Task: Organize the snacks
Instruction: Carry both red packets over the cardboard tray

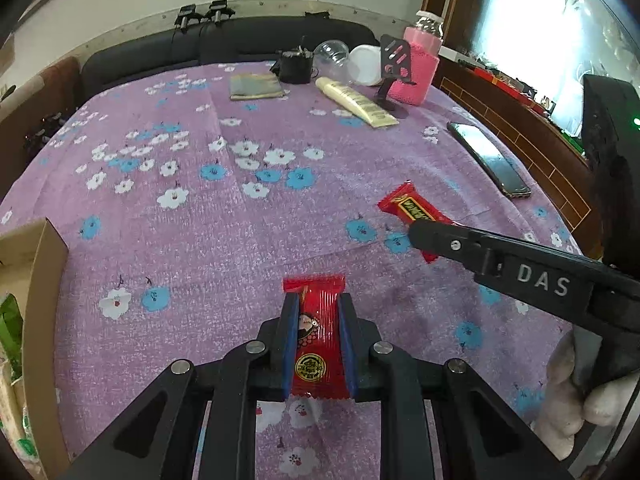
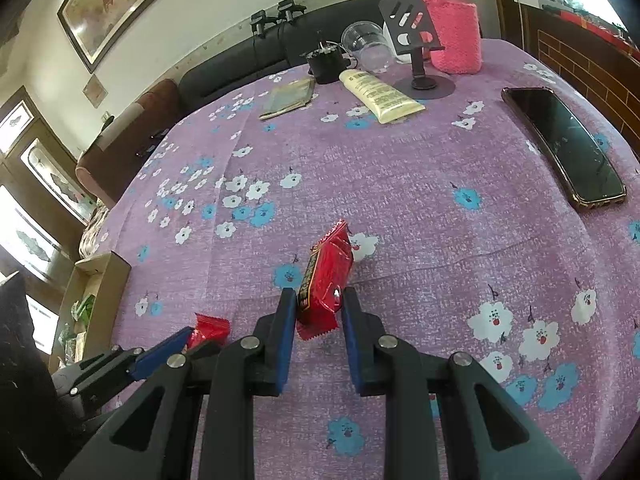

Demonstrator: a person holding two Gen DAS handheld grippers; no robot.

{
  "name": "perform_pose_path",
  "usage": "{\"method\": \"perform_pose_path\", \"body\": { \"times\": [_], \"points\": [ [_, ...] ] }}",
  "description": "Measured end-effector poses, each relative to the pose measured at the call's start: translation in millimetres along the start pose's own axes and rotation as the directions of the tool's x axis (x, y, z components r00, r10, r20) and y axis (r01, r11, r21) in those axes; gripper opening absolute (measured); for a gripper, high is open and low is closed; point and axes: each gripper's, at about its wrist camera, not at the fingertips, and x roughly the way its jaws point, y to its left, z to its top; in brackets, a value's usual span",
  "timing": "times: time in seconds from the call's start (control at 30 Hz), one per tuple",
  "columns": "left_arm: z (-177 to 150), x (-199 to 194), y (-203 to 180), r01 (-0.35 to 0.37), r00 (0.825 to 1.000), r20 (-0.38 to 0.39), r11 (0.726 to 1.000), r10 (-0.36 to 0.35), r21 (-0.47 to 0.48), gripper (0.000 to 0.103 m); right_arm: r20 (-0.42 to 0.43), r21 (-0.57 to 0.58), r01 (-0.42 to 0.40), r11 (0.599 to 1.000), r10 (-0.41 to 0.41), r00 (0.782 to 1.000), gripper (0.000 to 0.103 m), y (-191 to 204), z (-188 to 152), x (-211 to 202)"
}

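Wide open purple flowered tablecloth [image 1: 248, 240] ahead, brown cardboard box [image 1: 44, 280] at its left edge. Left gripper [image 1: 318, 308] clamps a flat red candy wrapper [image 1: 316, 340]; right gripper [image 2: 318, 300] pinches a second red snack packet [image 2: 330, 276]. Black phone [image 2: 564, 144] lies right. Only the right view shows a framed picture [image 2: 120, 0].

Two close wrist views angled down, apparently sharing floral tablecloth [image 1: 240, 220]
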Motion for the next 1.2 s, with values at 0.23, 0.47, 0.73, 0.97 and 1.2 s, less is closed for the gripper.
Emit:
{"method": "perform_pose_path", "body": {
  "times": [0.23,0.47,0.73,0.97,1.2],
  "points": [
    [-3.9,-35.6,0.3,0.008,0.997,0.079,1.000,-0.007,-0.021,0.018,0.042,-0.019,-0.054,0.998,0.055,0.998,0.022,7.0,-0.3,-9.6],
    [-15.0,-46.0,18.7,0.018,0.998,0.062,0.997,-0.013,-0.080,0.040,0.053,-0.019,-0.048,0.999,0.049,0.997,0.022,11.7,-3.7,-7.1],
    [-5.3,-4.9,-4.1,-0.026,0.999,0.029,0.999,0.026,0.019,0.056,0.055,-0.017,-0.071,0.997,0.072,0.996,0.022,9.8,-2.6,-8.5],
    [-6.7,6.6,-21.1,-0.043,0.999,0.006,0.996,0.043,0.083,0.019,0.061,0.002,-0.085,0.996,0.085,0.994,0.022,6.4,0.3,-12.6],
    [-9.9,-23.7,-8.1,0.011,0.998,0.057,1.000,-0.011,-0.004,0.018,0.070,-0.009,-0.087,0.996,0.087,0.994,0.022,9.7,-0.5,-13.4]
  ]
}}
